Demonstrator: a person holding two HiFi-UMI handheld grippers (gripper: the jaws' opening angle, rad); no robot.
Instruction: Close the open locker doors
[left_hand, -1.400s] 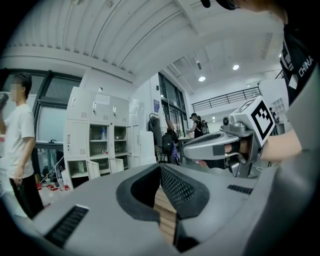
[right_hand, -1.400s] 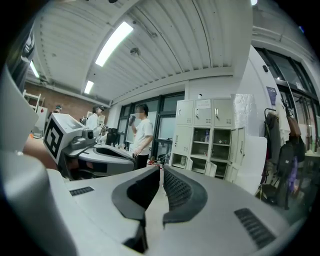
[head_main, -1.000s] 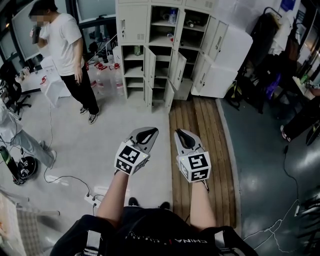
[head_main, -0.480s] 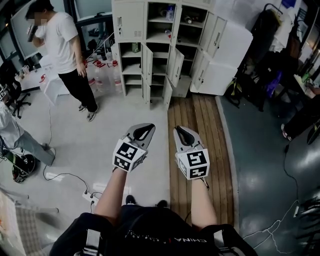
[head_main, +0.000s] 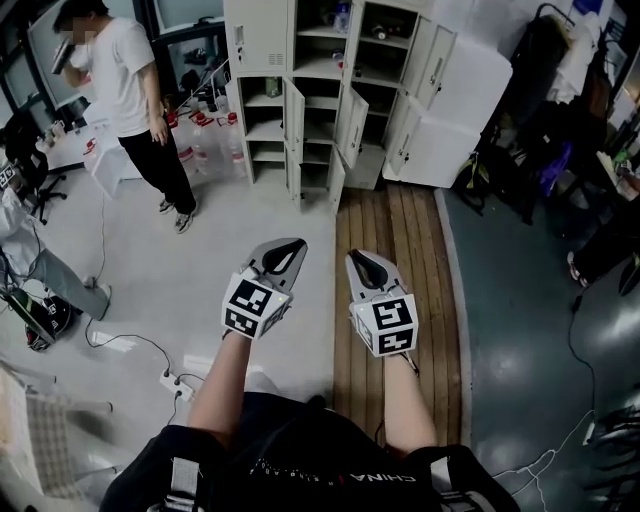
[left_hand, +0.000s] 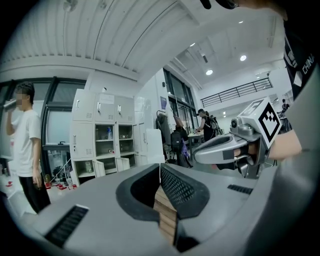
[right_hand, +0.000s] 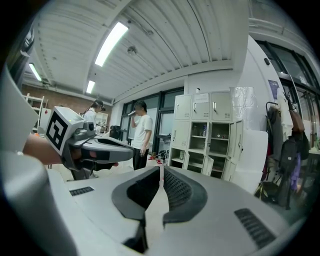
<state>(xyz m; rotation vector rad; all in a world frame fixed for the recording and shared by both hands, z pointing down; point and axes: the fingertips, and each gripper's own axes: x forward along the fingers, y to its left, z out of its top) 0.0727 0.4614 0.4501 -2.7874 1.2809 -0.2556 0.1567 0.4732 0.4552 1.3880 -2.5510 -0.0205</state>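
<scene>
The white locker cabinet (head_main: 262, 40) stands at the far end of the room with several doors swung open, among them a middle door (head_main: 296, 122), another (head_main: 353, 124) and a right-hand door (head_main: 431, 68). Shelves inside hold small items. The lockers (left_hand: 107, 142) also show far off in the left gripper view, and the lockers (right_hand: 204, 142) in the right gripper view. My left gripper (head_main: 289, 244) and right gripper (head_main: 357, 257) are held side by side well short of the lockers, both shut and empty. The left gripper (left_hand: 160, 165) and right gripper (right_hand: 161, 167) have their jaw tips touching.
A person in a white T-shirt (head_main: 122, 85) stands left of the lockers, next to water bottles (head_main: 200, 150). A wooden plank strip (head_main: 400, 240) runs along the floor to the lockers. A power strip with cables (head_main: 170, 378) lies at the left. Dark bags and clothes (head_main: 555, 110) crowd the right.
The view has shifted slightly as I walk towards the lockers. Both grippers stay shut and side by side, a little higher in the picture.
</scene>
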